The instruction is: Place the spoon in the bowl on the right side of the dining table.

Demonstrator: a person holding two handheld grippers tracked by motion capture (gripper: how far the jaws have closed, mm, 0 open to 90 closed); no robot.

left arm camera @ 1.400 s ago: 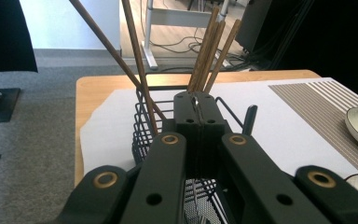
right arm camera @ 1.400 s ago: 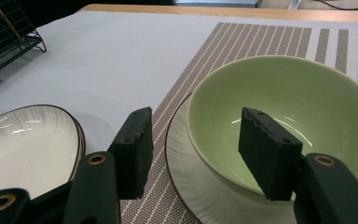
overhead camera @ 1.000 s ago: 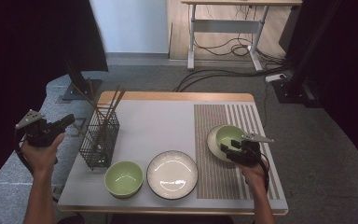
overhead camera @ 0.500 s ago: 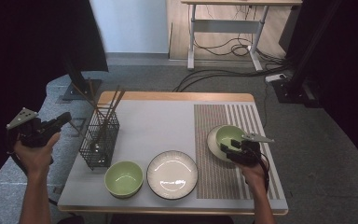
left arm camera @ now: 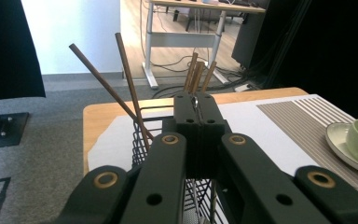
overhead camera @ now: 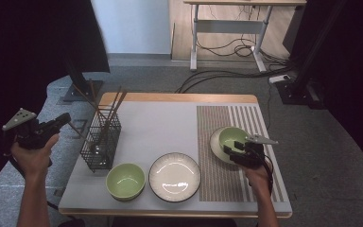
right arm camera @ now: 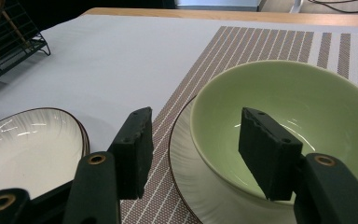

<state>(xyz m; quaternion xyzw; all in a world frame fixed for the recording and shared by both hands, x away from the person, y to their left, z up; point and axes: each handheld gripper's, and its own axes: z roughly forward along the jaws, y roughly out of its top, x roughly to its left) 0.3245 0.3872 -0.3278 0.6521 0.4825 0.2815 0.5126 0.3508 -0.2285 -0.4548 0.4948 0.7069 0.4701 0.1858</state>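
Left gripper [overhead camera: 52, 124]: black body, grey three-cornered plate on top, black cable trailing below the hand. Linkage arms carry brass-ringed pivots and plain screw holes. Right gripper [overhead camera: 233, 147]: same black build, grey plate, brass rivets, ribbed rectangular pads [right arm camera: 268, 149]. Forearms bare; no sleeves seen.

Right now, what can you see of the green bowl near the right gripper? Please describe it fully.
The green bowl is pale green, glossy, ceramic-looking, and appears empty. It sits upright on a white plate with a dark rim, on the striped placemat. The right gripper is open, its jaws straddling the bowl's near rim, one outside and one inside; whether they touch cannot be told.
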